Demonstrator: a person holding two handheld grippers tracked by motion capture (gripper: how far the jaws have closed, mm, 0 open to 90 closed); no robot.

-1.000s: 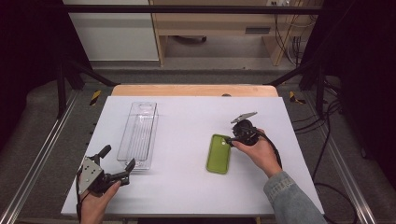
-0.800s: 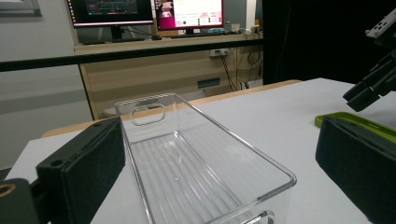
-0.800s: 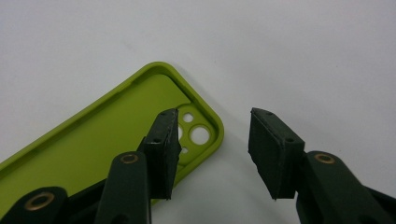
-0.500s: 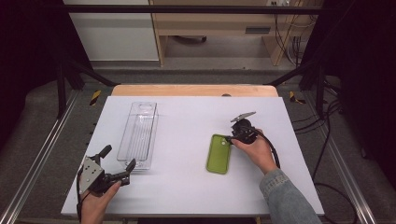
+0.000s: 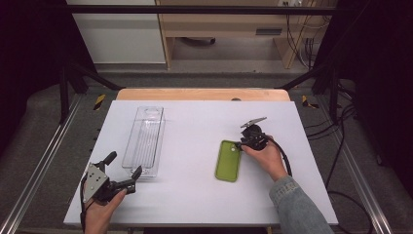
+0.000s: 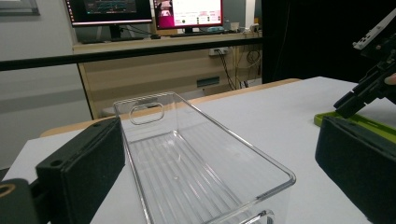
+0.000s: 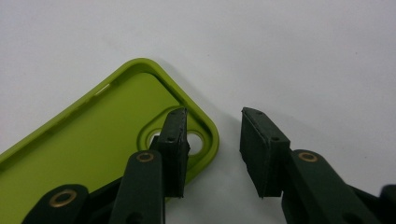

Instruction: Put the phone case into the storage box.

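A lime-green phone case (image 5: 228, 161) lies open side up on the white table (image 5: 195, 122), right of centre. My right gripper (image 5: 239, 145) is at the case's far right corner. In the right gripper view the case (image 7: 93, 135) has one jaw inside it over the camera hole and the other jaw outside its rim. The right gripper (image 7: 214, 126) is open with the case wall in the gap, and its jaws have just been closing. My left gripper (image 5: 124, 164) stands open at the near end of a clear plastic bin (image 5: 144, 139), with nothing held.
The clear bin (image 6: 187, 158) is empty, long and narrow, with a handle slot at its far end. Metal frame rails run along both sides of the table. Desks with monitors and cables stand beyond the far edge.
The right hand has shifted only slightly at the case's corner. The left hand and the bin have not moved.
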